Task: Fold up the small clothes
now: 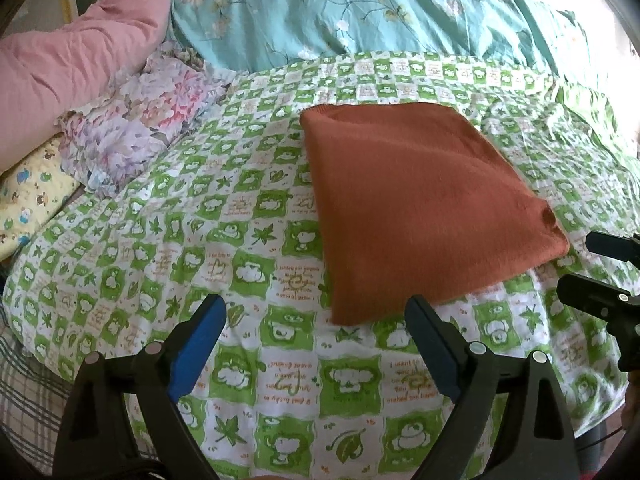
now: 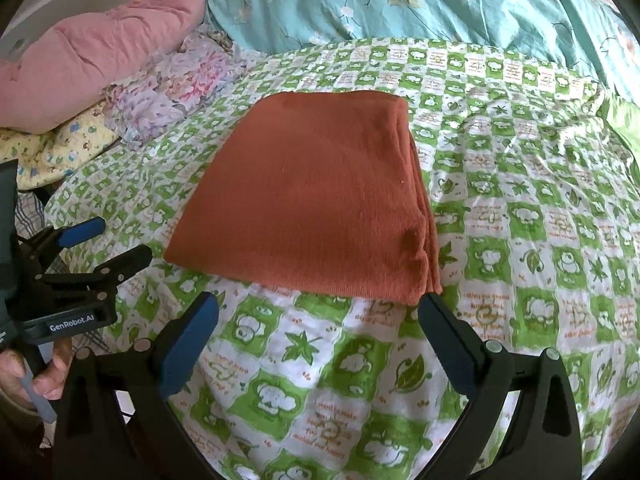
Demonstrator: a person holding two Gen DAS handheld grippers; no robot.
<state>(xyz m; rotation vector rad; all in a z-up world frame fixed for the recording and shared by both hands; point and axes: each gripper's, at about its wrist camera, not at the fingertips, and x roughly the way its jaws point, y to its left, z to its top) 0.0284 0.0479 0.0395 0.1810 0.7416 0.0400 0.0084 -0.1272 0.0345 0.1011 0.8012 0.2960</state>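
Observation:
A rust-orange garment [image 1: 420,208] [image 2: 312,196] lies folded into a flat rectangle on the green-and-white patterned sheet [image 1: 248,384] [image 2: 540,240]. Its layered edges show along the right side in the right wrist view. My left gripper [image 1: 316,307] is open just short of the garment's near left corner, with only sheet between its blue pads. My right gripper [image 2: 319,301] is open at the near right corner, not touching the cloth. Each gripper shows in the other's view: the left gripper [image 2: 120,240] to the garment's left, the right gripper [image 1: 578,264] at the frame's right edge.
A pink quilt [image 1: 80,64], a crumpled floral cloth [image 1: 140,120] and a yellow cartoon-print pillow [image 1: 28,200] are piled at the back left. A teal floral duvet [image 1: 360,8] runs along the back. A person's hand [image 2: 48,372] holds the left gripper's handle.

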